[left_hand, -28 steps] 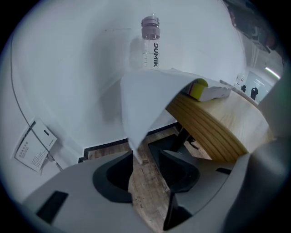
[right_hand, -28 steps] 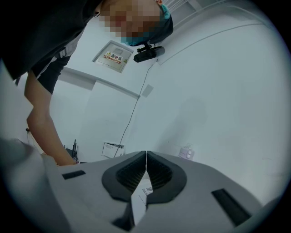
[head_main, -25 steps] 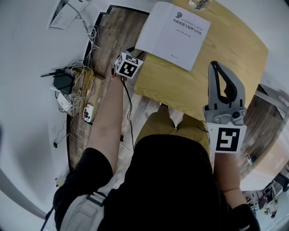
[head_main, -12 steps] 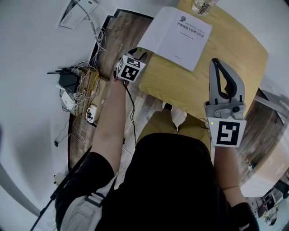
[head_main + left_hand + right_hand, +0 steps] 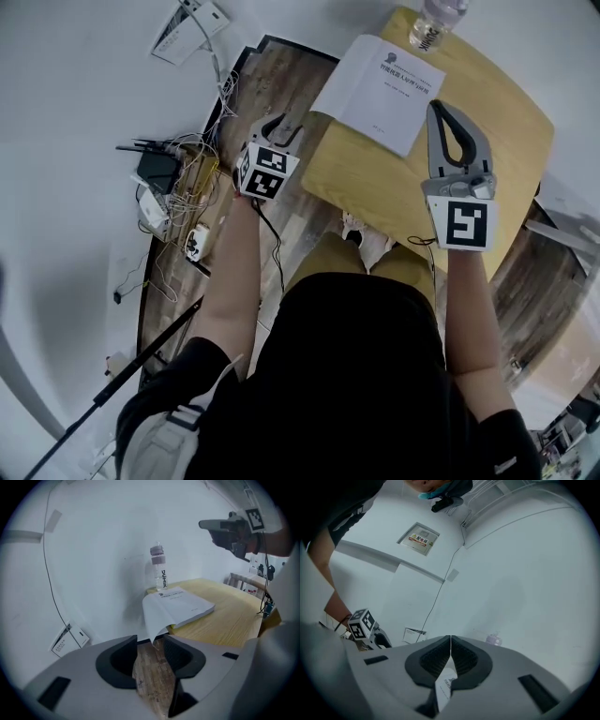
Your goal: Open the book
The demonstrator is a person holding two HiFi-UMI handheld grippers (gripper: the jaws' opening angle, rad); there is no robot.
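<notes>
A shut white book (image 5: 380,82) lies at the far left corner of the wooden table (image 5: 506,112). In the left gripper view, the book (image 5: 183,605) has its cover corner drooping over the table edge. My left gripper (image 5: 150,641) is open just short of that corner, not touching it. From the head view, the left gripper (image 5: 281,124) hangs beside the table's left edge, over the floor. My right gripper (image 5: 439,107) is shut and empty, raised above the table right of the book, while its own view shows the right gripper (image 5: 450,638) with its jaws pressed together.
A clear water bottle (image 5: 436,21) stands behind the book, and the bottle (image 5: 158,571) is against the white wall. Tangled cables, a router and power strips (image 5: 173,187) lie on the floor to the left. A white box (image 5: 69,639) leans on the wall.
Both grippers have moved forward. The left one has come up to the book's near left corner; the right one has moved closer to the book and bottle, still shut.
</notes>
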